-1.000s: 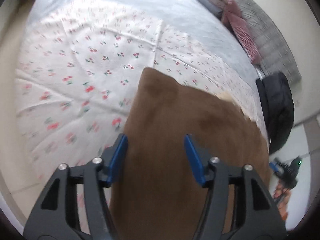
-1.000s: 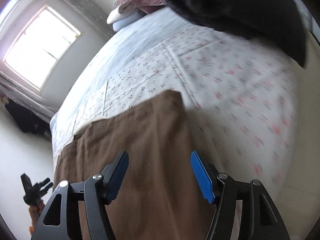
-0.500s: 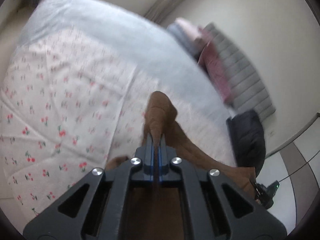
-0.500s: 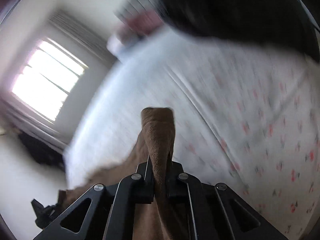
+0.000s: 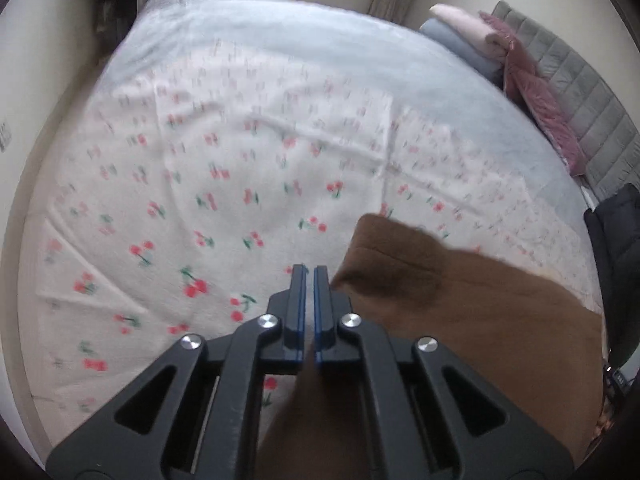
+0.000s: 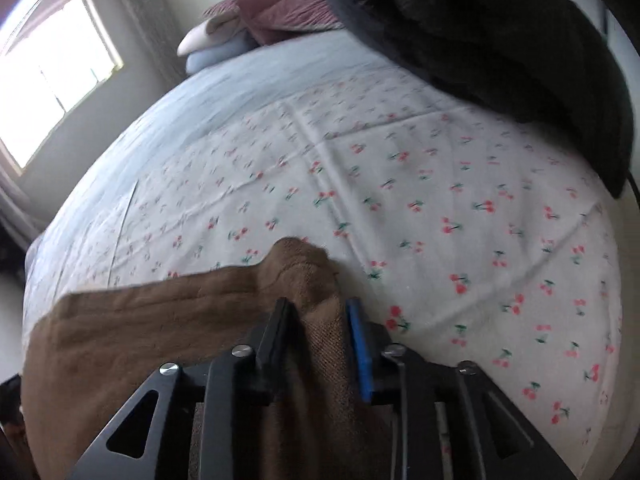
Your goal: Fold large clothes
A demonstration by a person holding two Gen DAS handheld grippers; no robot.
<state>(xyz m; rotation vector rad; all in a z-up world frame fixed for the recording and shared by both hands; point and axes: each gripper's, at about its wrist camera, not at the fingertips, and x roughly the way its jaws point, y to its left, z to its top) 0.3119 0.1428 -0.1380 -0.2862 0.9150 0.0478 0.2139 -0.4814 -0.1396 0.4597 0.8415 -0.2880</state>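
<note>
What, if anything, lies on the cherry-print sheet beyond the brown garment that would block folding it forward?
Nothing visible. The cherry-print sheet ahead of the brown garment lies bare; the black coat sits at its far edge.

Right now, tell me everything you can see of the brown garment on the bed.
The brown garment is plain, thick woven cloth with a hemmed corner. It lies bunched on the cherry-print sheet near the bed's edge, draping toward the cameras. The right gripper has a raised fold between its opening jaws. The left gripper is shut, with the cloth beside and beneath it; whether it pinches any is unclear.
</note>
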